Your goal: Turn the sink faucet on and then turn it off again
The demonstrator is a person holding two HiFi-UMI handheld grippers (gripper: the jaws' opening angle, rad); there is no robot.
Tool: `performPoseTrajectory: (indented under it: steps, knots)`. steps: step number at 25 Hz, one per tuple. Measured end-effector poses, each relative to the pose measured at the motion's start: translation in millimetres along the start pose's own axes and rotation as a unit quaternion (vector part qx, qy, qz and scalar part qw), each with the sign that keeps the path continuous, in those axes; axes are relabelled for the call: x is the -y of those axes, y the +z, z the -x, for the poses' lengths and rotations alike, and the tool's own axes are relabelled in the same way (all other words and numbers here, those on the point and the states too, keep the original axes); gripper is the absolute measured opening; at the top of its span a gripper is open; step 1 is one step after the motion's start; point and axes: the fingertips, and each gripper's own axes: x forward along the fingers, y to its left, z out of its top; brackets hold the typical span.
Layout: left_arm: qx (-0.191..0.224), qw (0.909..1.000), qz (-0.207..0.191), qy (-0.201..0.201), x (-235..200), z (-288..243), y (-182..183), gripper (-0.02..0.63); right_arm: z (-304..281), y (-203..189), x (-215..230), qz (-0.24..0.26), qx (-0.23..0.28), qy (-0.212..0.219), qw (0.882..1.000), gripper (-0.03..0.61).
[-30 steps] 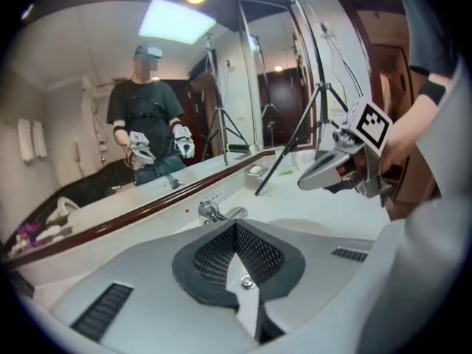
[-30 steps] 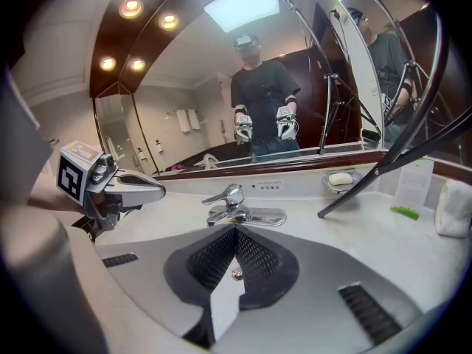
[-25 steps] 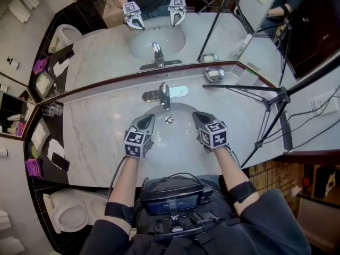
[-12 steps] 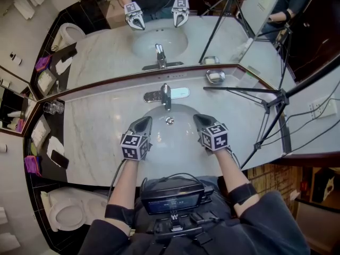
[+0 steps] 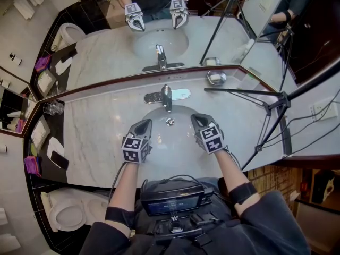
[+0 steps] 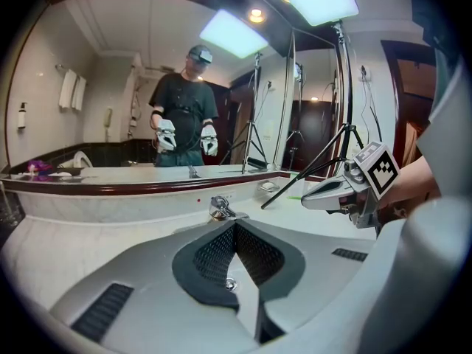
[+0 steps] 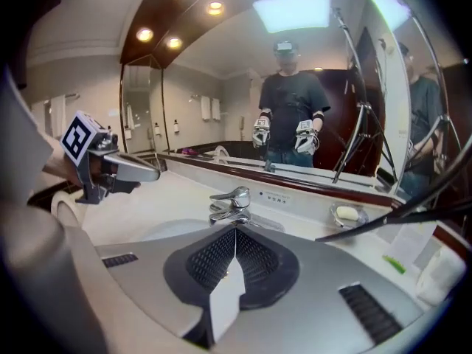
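Observation:
The chrome faucet (image 5: 166, 96) stands at the back rim of the white sink basin (image 5: 159, 161), with its lever lying flat and no water running. Both grippers hover over the basin in front of it, apart from it. My left gripper (image 5: 145, 123) is shut and empty, left of the drain. My right gripper (image 5: 196, 118) is shut and empty, right of the drain. In the left gripper view the faucet (image 6: 219, 209) shows just beyond the closed tips (image 6: 236, 226). The right gripper view has the faucet (image 7: 231, 204) close ahead of that gripper's tips (image 7: 236, 231).
A soap dish (image 5: 215, 77) sits on the marble counter (image 5: 95, 126) right of the faucet. A black tripod (image 5: 268, 106) leans over the counter's right end. A glass (image 5: 51, 109) and a phone (image 5: 59, 161) lie at the left. The mirror (image 5: 159, 31) rises behind the counter.
The right gripper has rolled a little about its own axis. Both grippers stay over the basin, shut.

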Motion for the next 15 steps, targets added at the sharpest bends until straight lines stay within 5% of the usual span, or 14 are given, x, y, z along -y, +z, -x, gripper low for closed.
performPoseTrajectory:
  steps: [5, 10, 15]
  knots:
    - [-0.004, 1.0000, 0.000, -0.004, 0, -4, -4, 0.000, -28, 3, -12, 0.163, -0.033, -0.004, 0.986, 0.088]
    - [0.005, 0.9997, 0.024, -0.006, 0, -7, -1, 0.000, -59, 11, -25, 0.312, -0.060, -0.009, 0.948, 0.221]
    - [0.003, 0.9997, 0.024, -0.008, -3, -12, -2, 0.000, -88, 24, -26, 0.388, -0.072, -0.024, 0.919, 0.249]
